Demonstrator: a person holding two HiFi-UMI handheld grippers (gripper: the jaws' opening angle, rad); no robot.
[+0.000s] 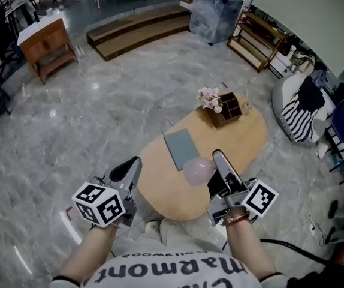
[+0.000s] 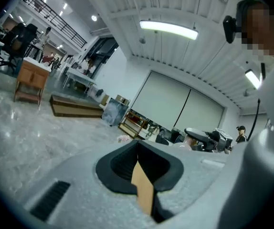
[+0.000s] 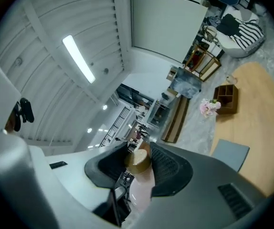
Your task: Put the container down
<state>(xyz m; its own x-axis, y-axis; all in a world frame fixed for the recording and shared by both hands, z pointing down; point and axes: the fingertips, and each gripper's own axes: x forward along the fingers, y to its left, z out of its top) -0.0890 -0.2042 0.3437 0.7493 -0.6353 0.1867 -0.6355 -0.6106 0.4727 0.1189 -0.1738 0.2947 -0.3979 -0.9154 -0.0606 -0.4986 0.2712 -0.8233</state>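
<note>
A pale pink round container (image 1: 199, 171) with a tan lid hangs above the near part of the oval wooden table (image 1: 238, 140). My right gripper (image 1: 211, 164) is shut on it. In the right gripper view the container (image 3: 141, 176) sits between the black pads (image 3: 168, 168), lid end pointing away, at my right gripper (image 3: 139, 160). My left gripper (image 1: 130, 167) hovers off the table's left edge with its jaws together and nothing held. In the left gripper view my left gripper (image 2: 139, 163) shows only a thin tan sliver between the closed pads.
On the table lie a grey-blue mat (image 1: 181, 149) and, at the far end, a wooden organiser box (image 1: 227, 108) with pink flowers (image 1: 210, 99). A striped beanbag (image 1: 298, 116), a shelf unit (image 1: 259, 38), a low wooden platform (image 1: 139, 29) and a wooden desk (image 1: 46, 44) stand around on the marble floor.
</note>
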